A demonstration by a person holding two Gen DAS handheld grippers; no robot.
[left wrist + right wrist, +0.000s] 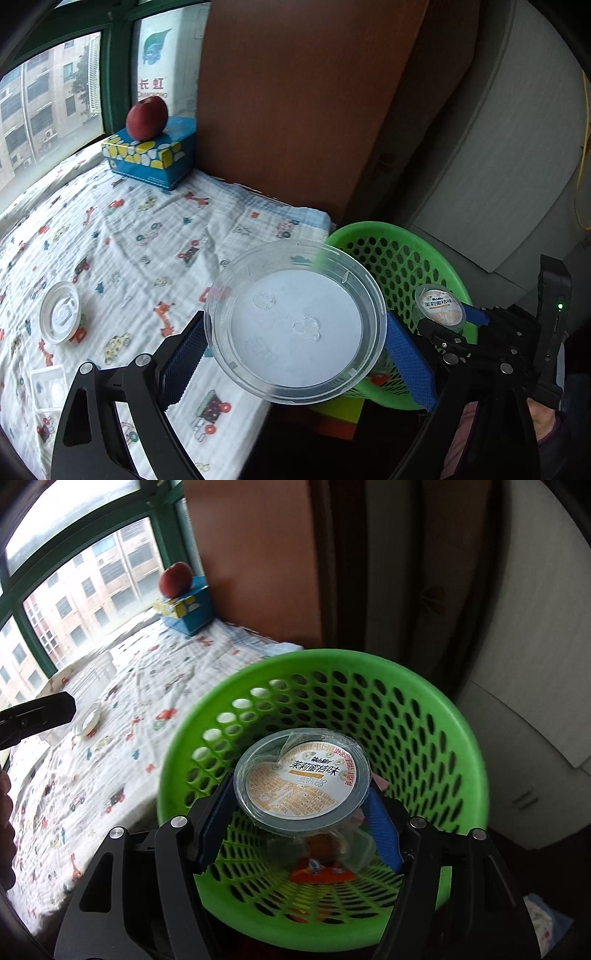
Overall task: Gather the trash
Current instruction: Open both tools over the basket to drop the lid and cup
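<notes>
My left gripper (pixel 295 326) is shut on a clear round plastic lid (pixel 295 354), with its blue pads on the lid's two opposite edges. The lid hangs tilted over the table's edge, just left of the green perforated basket (pixel 402 236). My right gripper (pixel 301 792) is shut on a small clear cup with a printed foil lid (pixel 303 775). It holds the cup upright over the basket's (pixel 443 720) opening. In the basket's bottom lie an orange wrapper (pixel 317 873) and a clear container (pixel 360 845).
A cloth with a cartoon print (pixel 147 236) covers the table. On it lie a round white lid (pixel 61 312) and a small white tray (pixel 48 391). At the back, by the window, a red apple (pixel 146 117) sits on a blue tissue box (pixel 151 155). A brown panel (pixel 295 92) stands behind the basket.
</notes>
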